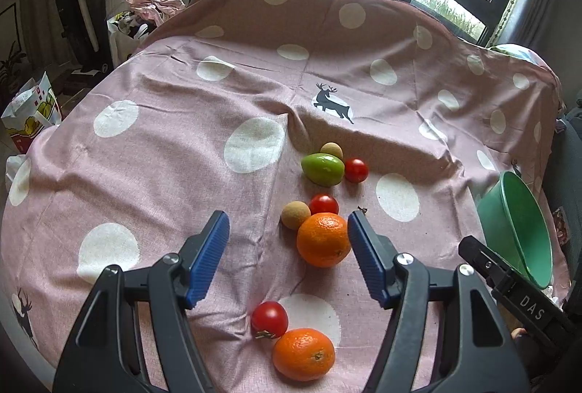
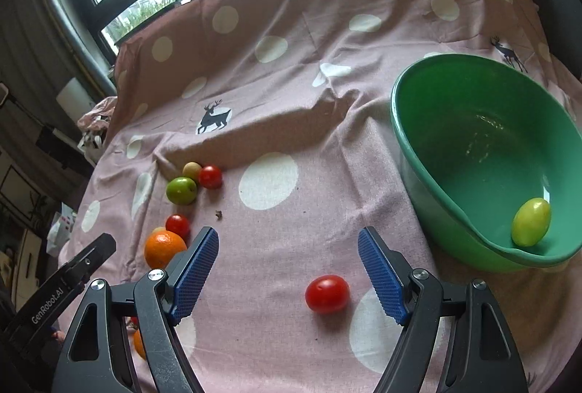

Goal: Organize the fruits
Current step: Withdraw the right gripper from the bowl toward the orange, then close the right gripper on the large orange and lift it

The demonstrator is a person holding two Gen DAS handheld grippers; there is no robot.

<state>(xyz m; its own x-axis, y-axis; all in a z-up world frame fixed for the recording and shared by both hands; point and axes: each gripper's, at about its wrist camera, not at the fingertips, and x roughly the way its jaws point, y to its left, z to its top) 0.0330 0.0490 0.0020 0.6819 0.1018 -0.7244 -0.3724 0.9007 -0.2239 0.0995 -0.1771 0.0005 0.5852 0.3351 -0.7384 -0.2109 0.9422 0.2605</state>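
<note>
One yellow-green fruit point(image 2: 531, 221) in the bowl point(image 2: 436, 153) shows only rightward.

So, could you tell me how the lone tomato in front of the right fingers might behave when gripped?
The tomato looks round and glossy, so it would probably roll or slip. It likely bruises if squeezed hard.

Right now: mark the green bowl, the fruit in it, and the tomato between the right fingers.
green bowl point(image 2: 429, 167), right wrist view, near rim.
yellow-green fruit point(image 2: 531, 221), right wrist view, centre.
red tomato point(image 2: 327, 294), right wrist view, centre.
</note>
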